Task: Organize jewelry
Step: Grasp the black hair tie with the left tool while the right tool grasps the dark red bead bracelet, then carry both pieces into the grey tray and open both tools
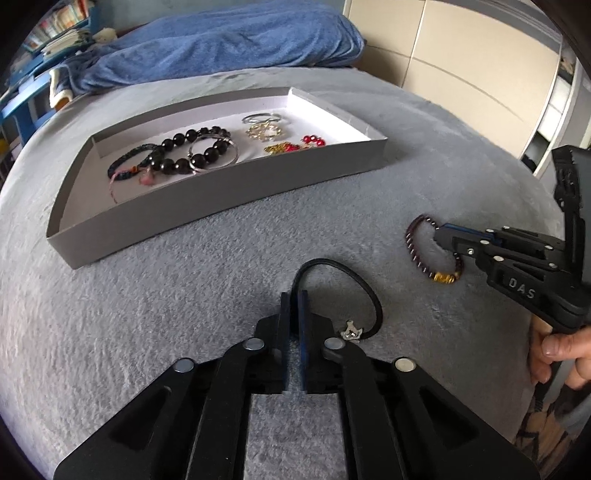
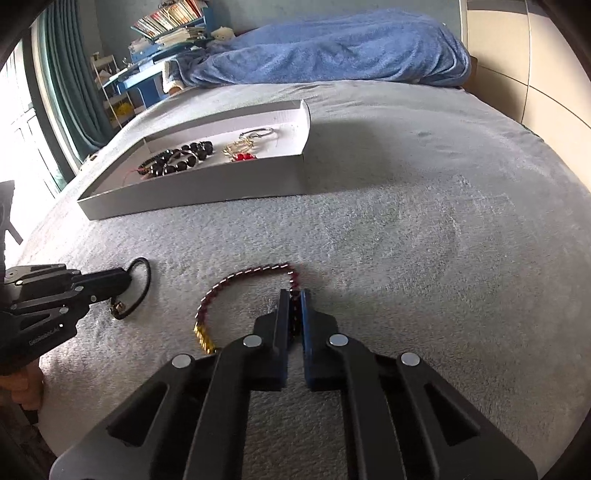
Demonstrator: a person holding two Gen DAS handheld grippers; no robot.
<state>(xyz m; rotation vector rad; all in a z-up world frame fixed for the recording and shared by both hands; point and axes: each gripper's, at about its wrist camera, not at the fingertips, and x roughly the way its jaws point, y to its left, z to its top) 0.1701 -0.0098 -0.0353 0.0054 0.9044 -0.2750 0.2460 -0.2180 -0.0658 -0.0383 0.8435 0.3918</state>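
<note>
A black cord bracelet (image 1: 364, 291) with a small silver charm lies on the grey bedspread; my left gripper (image 1: 294, 295) is shut on its left side. The same cord bracelet (image 2: 142, 284) and left gripper (image 2: 125, 277) show at the left of the right wrist view. A dark red beaded bracelet (image 2: 236, 280) with gold beads lies in front of my right gripper (image 2: 294, 293), which is shut on its right strand. In the left wrist view that beaded bracelet (image 1: 415, 247) sits at the right gripper (image 1: 441, 236). A shallow grey box (image 1: 229, 192) farther back holds several bracelets and earrings.
The grey box (image 2: 207, 192) lies left of centre on the bed. A blue blanket (image 1: 236, 40) is heaped at the head of the bed. A blue shelf with books (image 2: 170, 26) stands far left, a beige headboard wall (image 1: 461, 66) to the right. A hand (image 1: 557, 350) holds the right gripper.
</note>
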